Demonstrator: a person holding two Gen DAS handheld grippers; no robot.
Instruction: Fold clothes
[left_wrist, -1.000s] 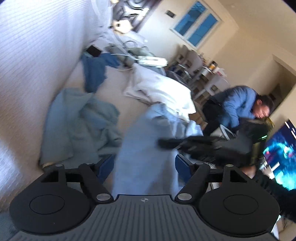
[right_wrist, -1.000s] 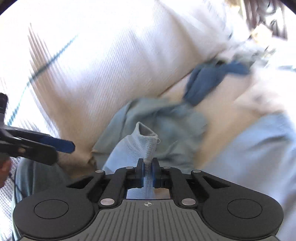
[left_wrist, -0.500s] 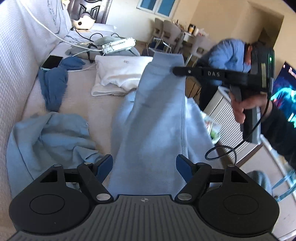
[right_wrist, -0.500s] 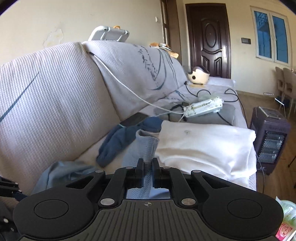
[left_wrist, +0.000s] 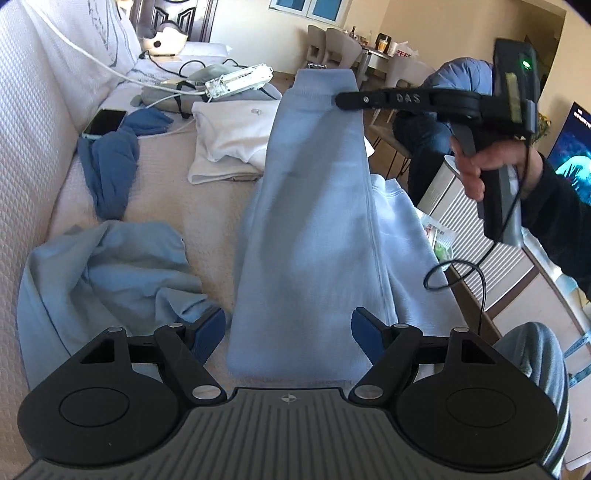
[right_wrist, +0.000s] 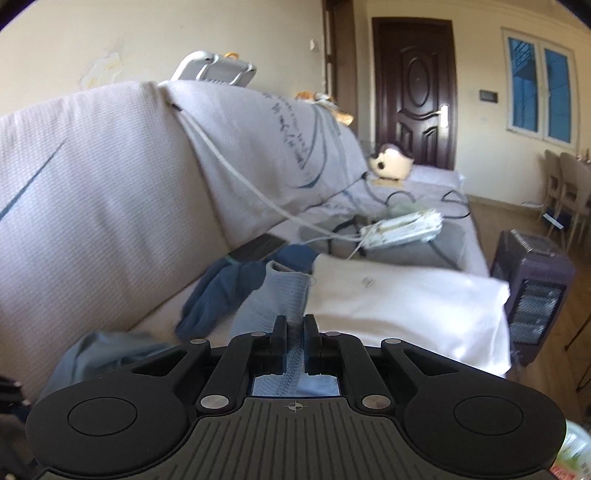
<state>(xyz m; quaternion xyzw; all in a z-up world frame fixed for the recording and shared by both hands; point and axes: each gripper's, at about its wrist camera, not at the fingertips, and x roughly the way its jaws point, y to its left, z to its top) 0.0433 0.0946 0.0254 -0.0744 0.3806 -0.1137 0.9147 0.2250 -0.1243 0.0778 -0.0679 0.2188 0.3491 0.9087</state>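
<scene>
Two grippers are seen over a sofa (left_wrist: 207, 218) strewn with clothes. The right gripper (right_wrist: 294, 334) is clamped nearly shut on the ribbed cuff of a light blue sweatshirt (left_wrist: 314, 206), and a narrow strip of knit fabric is pinched between its fingers (right_wrist: 279, 332). In the left wrist view, the same gripper (left_wrist: 341, 100) is held by a hand (left_wrist: 484, 166) at the right, and the cuff is gripped at its tips so that the sleeve is stretched down toward the camera.

The left gripper (left_wrist: 288, 330) is held wide open. Its blue pads (left_wrist: 210, 332) stand on either side of the lower end of the sleeve; whether the fabric is touched by them cannot be told, but it is not squeezed.

The rest of the sweatshirt is spread on the seat at the right of the sleeve. A crumpled pale blue garment (left_wrist: 107, 273) lies to the left on the seat, a dark blue garment (left_wrist: 110, 173) farther back near a phone (left_wrist: 105, 122), and a folded white garment (left_wrist: 232, 144) just beyond the sleeve. A power strip (left_wrist: 240, 79) with white cables rests behind it.
</scene>
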